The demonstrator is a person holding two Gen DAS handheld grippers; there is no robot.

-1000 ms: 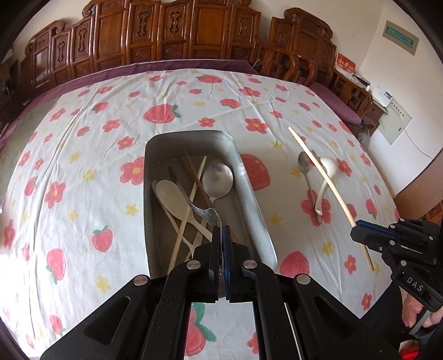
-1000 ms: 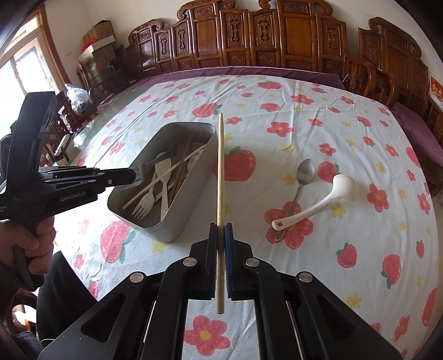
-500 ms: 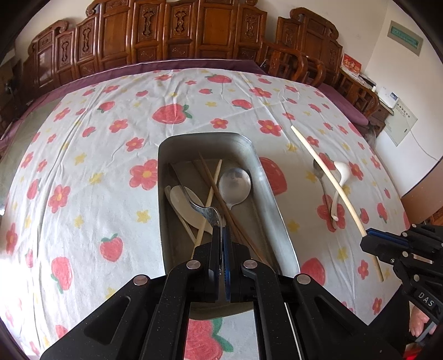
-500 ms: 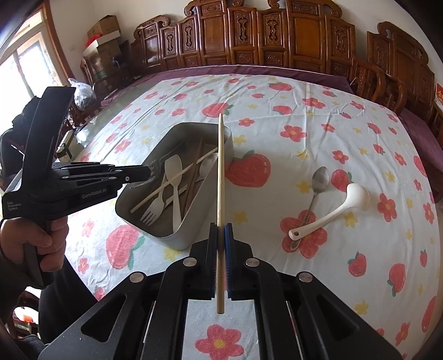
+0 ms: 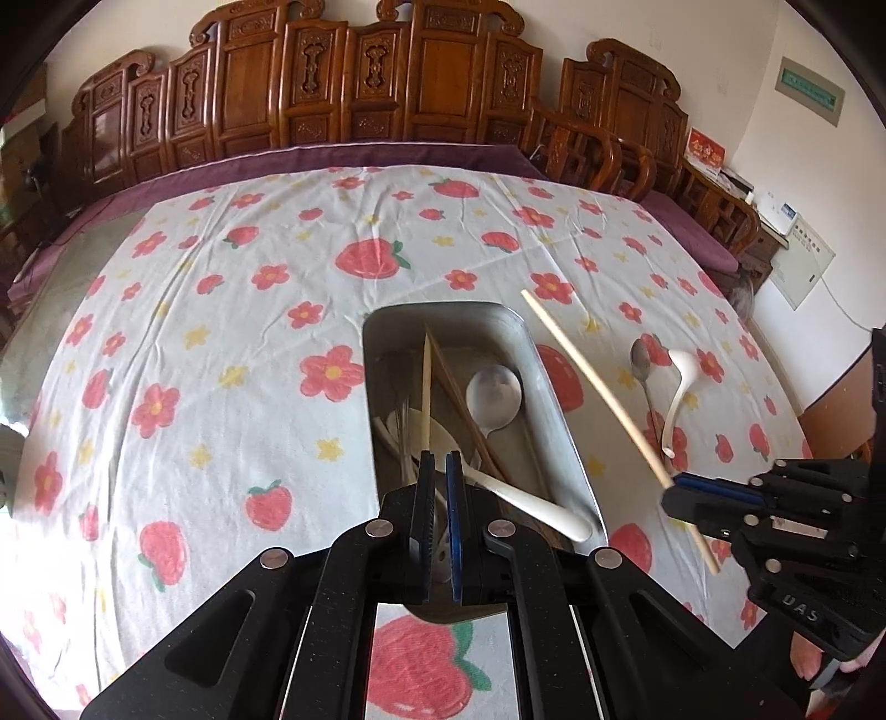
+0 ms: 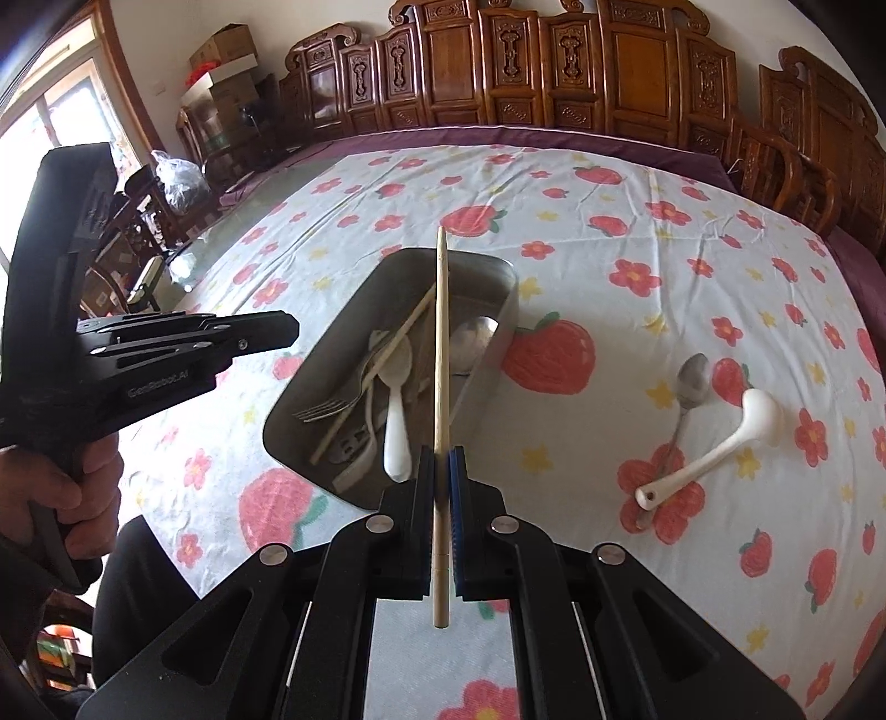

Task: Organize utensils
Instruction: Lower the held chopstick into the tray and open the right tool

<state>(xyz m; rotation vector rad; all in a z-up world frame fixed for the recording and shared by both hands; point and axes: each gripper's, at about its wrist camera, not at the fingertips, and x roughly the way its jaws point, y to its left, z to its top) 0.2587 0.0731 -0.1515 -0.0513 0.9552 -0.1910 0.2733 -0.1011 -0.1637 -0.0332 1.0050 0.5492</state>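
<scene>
Right gripper (image 6: 441, 471) clamps chopstick (image 6: 441, 354) above tray (image 6: 487, 354); left gripper (image 5: 439, 487) slightly open, empty, over tray's near end; risk: the long stick pivots, strikes the rim, falls to worktop (image 6: 609, 332).

Carved wooden chairs (image 5: 354, 94) line the table's far edge against a white wall (image 5: 803, 50). Window (image 6: 33, 105) at left admits daylight; cardboard boxes (image 6: 221, 55) stacked nearby.
</scene>
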